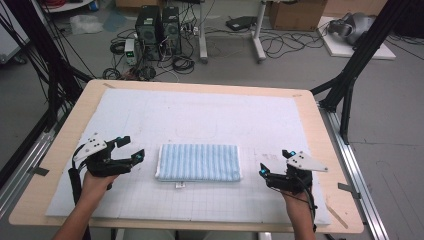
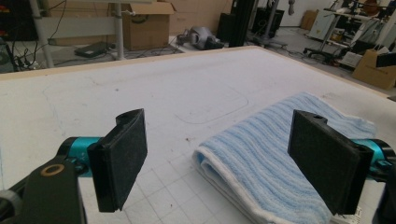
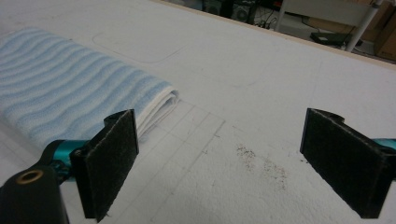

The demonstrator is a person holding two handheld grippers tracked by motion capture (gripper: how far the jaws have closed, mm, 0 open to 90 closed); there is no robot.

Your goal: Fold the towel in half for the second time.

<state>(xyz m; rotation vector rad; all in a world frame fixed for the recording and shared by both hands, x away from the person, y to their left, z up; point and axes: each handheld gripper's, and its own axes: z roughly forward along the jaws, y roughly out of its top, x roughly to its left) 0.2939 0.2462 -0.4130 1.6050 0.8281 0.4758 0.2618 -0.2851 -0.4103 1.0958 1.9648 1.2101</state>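
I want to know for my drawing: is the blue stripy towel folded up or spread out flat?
Folded. The towel lies as a thick rectangle, with stacked layers showing at its edge.

A folded towel striped pale blue and white, edged in white, lies on a white mat ruled with a faint grey grid. At 9 and 3 o'clock, the left gripper and right gripper are black with teal accents. The table rim is pale wood.
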